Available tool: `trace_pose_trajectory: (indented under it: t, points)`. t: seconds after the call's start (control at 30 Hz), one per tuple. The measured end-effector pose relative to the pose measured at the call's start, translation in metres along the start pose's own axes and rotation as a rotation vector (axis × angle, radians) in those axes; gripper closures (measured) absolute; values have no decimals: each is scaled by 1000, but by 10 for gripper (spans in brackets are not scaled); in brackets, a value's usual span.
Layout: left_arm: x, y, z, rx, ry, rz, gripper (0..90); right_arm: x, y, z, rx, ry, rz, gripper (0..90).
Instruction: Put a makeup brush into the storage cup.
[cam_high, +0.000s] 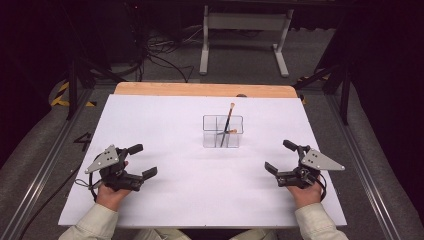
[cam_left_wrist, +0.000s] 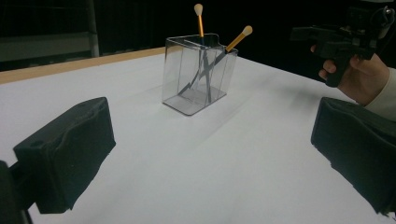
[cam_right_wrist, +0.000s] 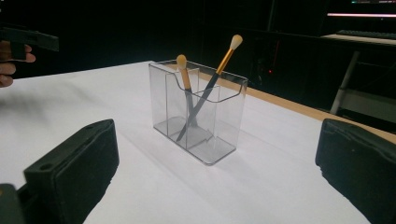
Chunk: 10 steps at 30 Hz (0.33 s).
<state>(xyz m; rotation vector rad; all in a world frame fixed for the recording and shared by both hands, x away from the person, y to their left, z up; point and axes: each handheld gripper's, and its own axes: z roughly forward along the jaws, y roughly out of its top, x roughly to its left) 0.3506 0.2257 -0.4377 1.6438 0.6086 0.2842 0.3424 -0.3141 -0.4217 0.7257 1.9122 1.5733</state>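
Clear plastic holder (cam_high: 223, 132) found upright near the middle of the white table (cam_high: 165, 200), toward the far side, well apart from both tongs. Two brushes (cam_right_wrist: 208, 88) seen inside, leaning across each other, pale tips up above the rim; exact compartment of each not determinable. Left gripper (cam_high: 140, 161) held low at the near left of the table, jaws spread wide, nothing between them. Right gripper (cam_high: 280, 157) held low at the near right, jaws likewise spread wide and empty. Both pointed toward the holder.
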Motion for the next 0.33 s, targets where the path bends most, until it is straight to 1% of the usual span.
trace_pose_trajectory:
  t: [0.1,0.27,0.33]
  points:
    - [1,0,0,0,4,-6,1,0,0,0,4,-8,2,0]
    - [1,0,0,3,15,-1,2,-1,-1,0,1,2,11,0]
    - [1,0,-1,4,16,-6,2,-1,-1,1,6,0,11,0]
